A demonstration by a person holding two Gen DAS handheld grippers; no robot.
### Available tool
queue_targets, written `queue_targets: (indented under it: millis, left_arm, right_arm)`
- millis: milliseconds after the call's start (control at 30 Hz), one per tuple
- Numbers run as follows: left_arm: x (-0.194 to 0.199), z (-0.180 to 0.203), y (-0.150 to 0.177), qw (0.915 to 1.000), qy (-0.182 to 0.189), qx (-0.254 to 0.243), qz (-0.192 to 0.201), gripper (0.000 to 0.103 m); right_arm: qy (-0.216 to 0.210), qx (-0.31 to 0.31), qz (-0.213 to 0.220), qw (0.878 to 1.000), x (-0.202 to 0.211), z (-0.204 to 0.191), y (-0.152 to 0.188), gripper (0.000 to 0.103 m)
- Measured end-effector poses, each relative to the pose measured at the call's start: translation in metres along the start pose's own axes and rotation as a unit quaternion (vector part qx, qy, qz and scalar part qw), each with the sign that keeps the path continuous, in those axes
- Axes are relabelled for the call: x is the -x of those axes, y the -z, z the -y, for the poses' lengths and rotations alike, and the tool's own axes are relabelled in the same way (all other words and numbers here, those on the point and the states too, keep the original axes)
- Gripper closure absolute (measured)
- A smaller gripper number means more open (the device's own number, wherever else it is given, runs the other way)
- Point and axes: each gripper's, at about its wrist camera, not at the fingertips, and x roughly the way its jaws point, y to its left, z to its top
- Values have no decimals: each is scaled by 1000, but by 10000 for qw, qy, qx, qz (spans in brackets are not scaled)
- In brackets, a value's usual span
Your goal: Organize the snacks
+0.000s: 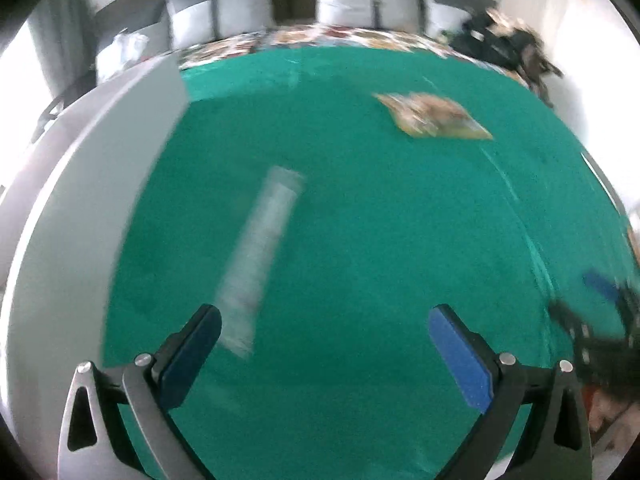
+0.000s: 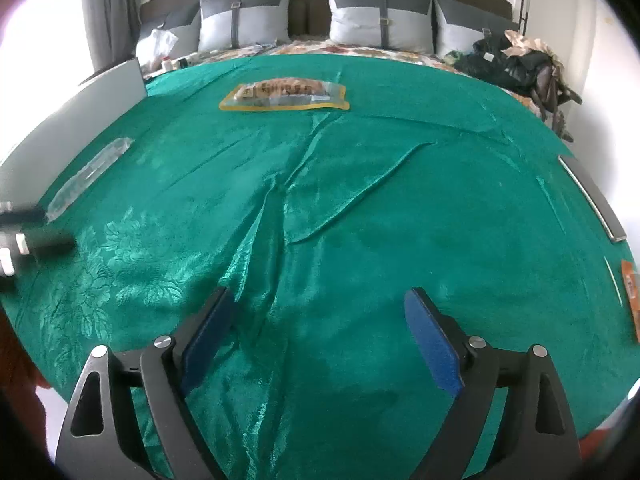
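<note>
A long clear snack sleeve (image 1: 258,256) lies on the green cloth (image 1: 360,220), just ahead of my left gripper (image 1: 324,328), which is open and empty; the view is blurred. The sleeve also shows in the right wrist view (image 2: 90,174) at far left. A yellow-edged bag of brown snacks (image 2: 285,94) lies far back on the cloth; it shows in the left wrist view (image 1: 434,114) too. My right gripper (image 2: 320,320) is open and empty over the wrinkled cloth (image 2: 360,200). An orange packet (image 2: 630,292) sits at the right edge.
A grey-white board (image 1: 100,200) runs along the left side of the cloth. Grey pillows (image 2: 380,16) stand at the back. A pile of dark clothes (image 2: 520,60) lies at back right. The left gripper's tip (image 2: 36,236) shows at far left.
</note>
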Motion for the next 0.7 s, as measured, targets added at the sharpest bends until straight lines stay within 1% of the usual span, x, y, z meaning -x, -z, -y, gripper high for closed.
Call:
queue_targets:
  millis: [67, 133, 167, 200, 233, 267, 300, 333, 367, 400, 433, 500, 600, 633, 700]
  left_arm:
    - [-11, -22, -13, 9997, 16, 149, -186, 1]
    - [-31, -36, -21, 9985, 166, 149, -502, 2]
    - [-40, -39, -22, 9978, 191, 73, -629, 5]
    - [-46, -38, -21, 9974, 181, -11, -695, 14]
    - [-51, -37, -19, 9970, 139, -122, -752, 19]
    - [-50, -32, -17, 9979, 11, -314, -570, 22]
    - [-48, -30, -17, 9982, 62, -379, -462, 36]
    - [-45, -28, -16, 9986, 163, -335, -368, 56]
    - [-43, -27, -16, 9991, 70, -283, -312, 67]
    - [-42, -28, -17, 9994, 28, -176, -281, 84]
    - [-42, -27, -19, 9995, 167, -22, -271, 84]
    - [-41, -22, -21, 9995, 225, 103, -194, 84]
    - [-47, -2, -25, 9992, 403, 40, -59, 84]
    - [-50, 6, -28, 9992, 398, -20, -16, 84]
    - [-52, 16, -31, 9995, 244, -131, 118, 83]
  right_arm:
    - [4, -3, 2, 10000, 0, 0, 0, 11]
    - [13, -14, 7, 10000, 0, -1, 0, 10]
    - [17, -19, 9, 10000, 0, -1, 0, 9]
    - [20, -21, 9, 10000, 0, -2, 0, 9]
    - [18, -20, 9, 10000, 0, -2, 0, 9]
    - [15, -17, 11, 10000, 1, -2, 0, 9]
    - [17, -20, 10, 10000, 0, -2, 0, 9]
    - [17, -17, 13, 10000, 1, -2, 0, 9]
    - [18, -16, 17, 10000, 1, -3, 1, 9]
    - [20, -16, 24, 10000, 1, -3, 1, 9]
    - [22, -18, 34, 10000, 1, -3, 1, 9]
    - [31, -27, 50, 10000, 1, -3, 1, 9]
    - [38, -34, 70, 10000, 0, -4, 2, 9]
    - [35, -30, 74, 10000, 0, -4, 2, 9]
    - [24, -18, 80, 10000, 1, -4, 3, 9]
